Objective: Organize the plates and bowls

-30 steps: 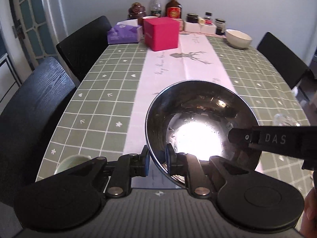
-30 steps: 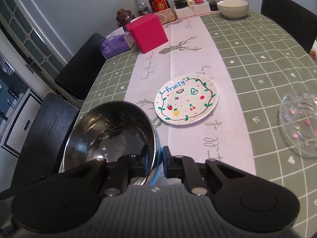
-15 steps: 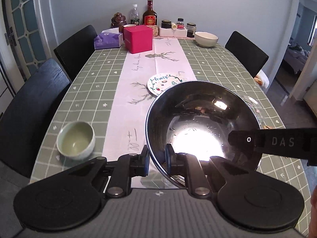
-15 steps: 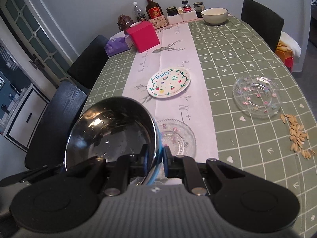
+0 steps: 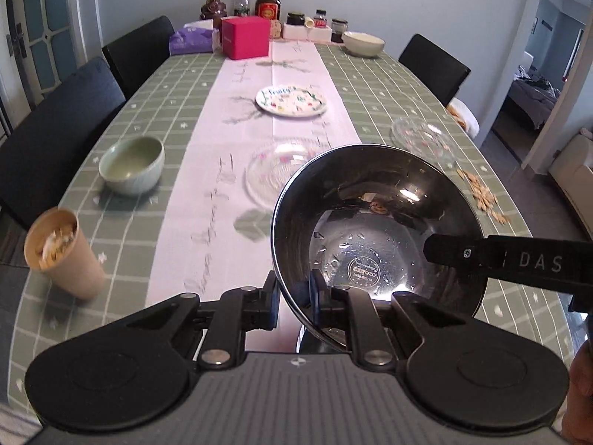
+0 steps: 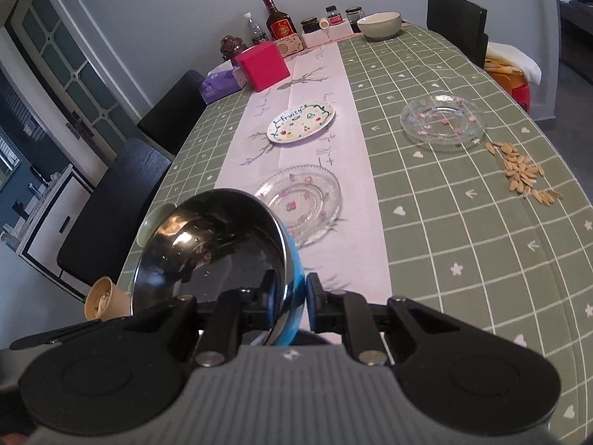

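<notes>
A shiny steel bowl (image 5: 374, 237) with a blue outside (image 6: 218, 256) is held above the near end of the table, tilted. My left gripper (image 5: 294, 298) is shut on its near rim. My right gripper (image 6: 291, 302) is shut on its right rim. On the table lie a near glass plate (image 6: 304, 200), a second glass plate (image 6: 443, 122) at the right, a white "Fruity" plate (image 6: 302, 122), a green bowl (image 5: 131, 165) at the left and a cream bowl (image 5: 363, 42) at the far end.
A paper cup (image 5: 63, 252) with scraps stands at the near left edge. Seeds (image 6: 524, 174) lie scattered at the right. A pink box (image 5: 245, 37), tissue pack, bottles and jars crowd the far end. Black chairs (image 5: 48, 129) stand on both sides.
Both grippers have drawn back toward the near end of the table with the steel bowl. More of the table shows now, including the paper cup and the near glass plate.
</notes>
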